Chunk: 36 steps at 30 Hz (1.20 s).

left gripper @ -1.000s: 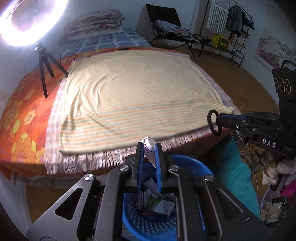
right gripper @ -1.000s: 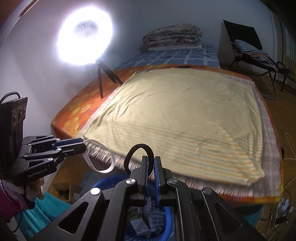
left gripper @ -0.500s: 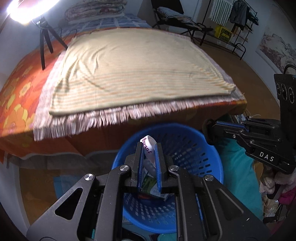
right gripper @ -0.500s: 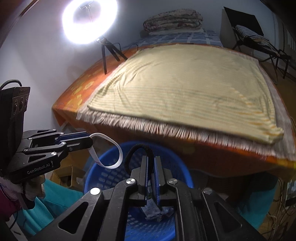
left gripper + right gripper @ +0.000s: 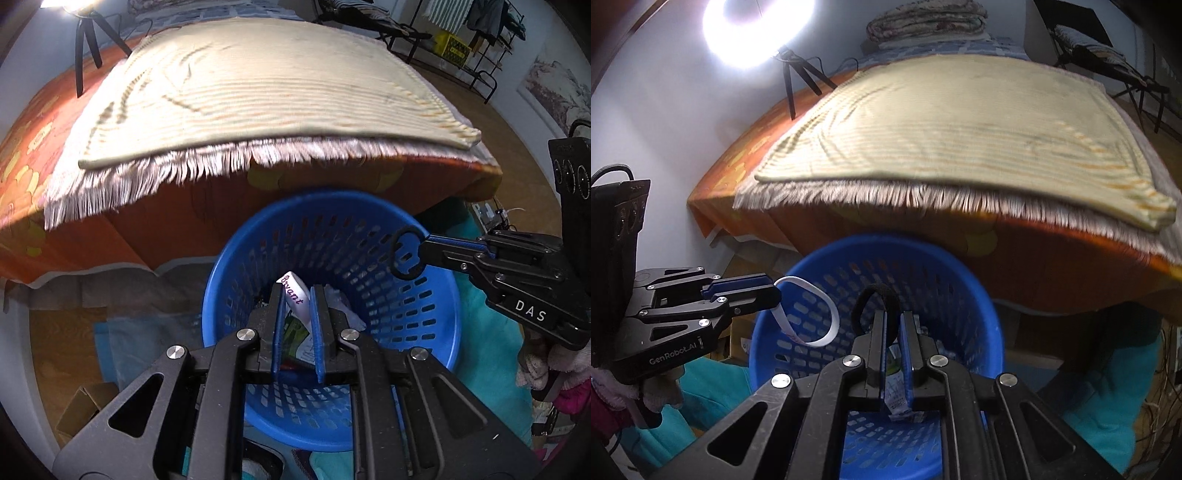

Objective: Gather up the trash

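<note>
A blue perforated basket [image 5: 424, 295] stands on the floor at the foot of the bed, with wrappers and paper inside; it also shows in the right wrist view [image 5: 953, 295]. My left gripper [image 5: 298, 295] is shut on a white paper strip [image 5: 295, 299] with purple lettering and holds it over the basket's mouth; the strip loops out in the right wrist view [image 5: 827, 317]. My right gripper [image 5: 894, 321] is shut on a black hair-tie loop [image 5: 875, 295], also over the basket. The loop shows in the left wrist view [image 5: 406, 254].
The bed with a striped yellow blanket [image 5: 258, 81] and fringed edge [image 5: 923, 195] overhangs just behind the basket. Teal cloth [image 5: 491, 332] lies on the floor around the basket. A ring light tripod [image 5: 790, 85] stands on the bed's left. A cardboard box [image 5: 81, 410] sits lower left.
Both grippers have dropped from bed height down over the basket, each holding the same item. The basket now fills the lower middle of both views.
</note>
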Tool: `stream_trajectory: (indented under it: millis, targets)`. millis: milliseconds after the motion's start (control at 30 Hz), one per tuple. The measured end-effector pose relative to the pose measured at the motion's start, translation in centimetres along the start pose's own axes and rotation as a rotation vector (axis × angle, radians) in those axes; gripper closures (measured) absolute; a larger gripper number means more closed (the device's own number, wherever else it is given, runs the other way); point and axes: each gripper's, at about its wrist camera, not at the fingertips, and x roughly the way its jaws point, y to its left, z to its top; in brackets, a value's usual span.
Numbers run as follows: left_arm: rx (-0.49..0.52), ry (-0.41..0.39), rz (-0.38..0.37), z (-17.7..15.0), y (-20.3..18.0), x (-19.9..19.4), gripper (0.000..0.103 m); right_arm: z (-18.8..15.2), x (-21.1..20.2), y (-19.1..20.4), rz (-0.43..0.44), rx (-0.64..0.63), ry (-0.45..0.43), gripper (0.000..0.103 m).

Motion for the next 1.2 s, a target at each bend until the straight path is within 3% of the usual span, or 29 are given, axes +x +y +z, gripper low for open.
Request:
stream_trajectory:
  millis: [100, 200, 400, 467, 500, 600, 700, 800, 867, 1200]
  targets:
    - [-0.007, 0.011, 0.005, -0.3, 0.2, 0.4, 0.091, -0.4, 0.6, -0.3, 0.0, 0.012, 0.015, 0.094]
    - [-0.013, 0.023, 0.013, -0.6, 0.4, 0.8, 0.091, -0.7, 0.8, -0.5, -0.001, 0.019, 0.022, 0.08]
    - [-0.02, 0.047, 0.025, -0.9, 0.6, 1.5, 0.091, -1.1, 1.4, -0.9, -0.012, 0.033, 0.041, 0.07]
    - [-0.023, 0.052, 0.03, -0.9, 0.7, 1.6, 0.091, -1.2, 1.5, -1.0, -0.015, 0.036, 0.044, 0.057]
    - [-0.024, 0.054, 0.033, -0.9, 0.8, 1.7, 0.088, -1.3, 1.5, -1.0, -0.017, 0.038, 0.043, 0.054]
    - [-0.03, 0.04, 0.042, -0.9, 0.8, 1.6, 0.057, -1.4, 1.5, -1.2, -0.024, 0.041, 0.045, 0.045]
    - [-0.027, 0.024, 0.056, -0.8, 0.8, 1.3, 0.052, -1.5, 1.5, -1.3, -0.032, 0.046, 0.045, 0.034]
    - [-0.036, 0.019, 0.065, -0.6, 0.9, 1.3, 0.038, -1.5, 1.5, -1.4, -0.042, 0.049, 0.051, 0.029]
    - [-0.046, 0.012, 0.072, -0.5, 1.1, 1.2, 0.036, -1.5, 1.4, -1.5, -0.051, 0.051, 0.049, 0.019]
    - [-0.058, 0.0, 0.081, 0.0, 1.3, 0.8, 0.035, -1.2, 0.9, -1.7, -0.104, 0.082, 0.037, 0.011]
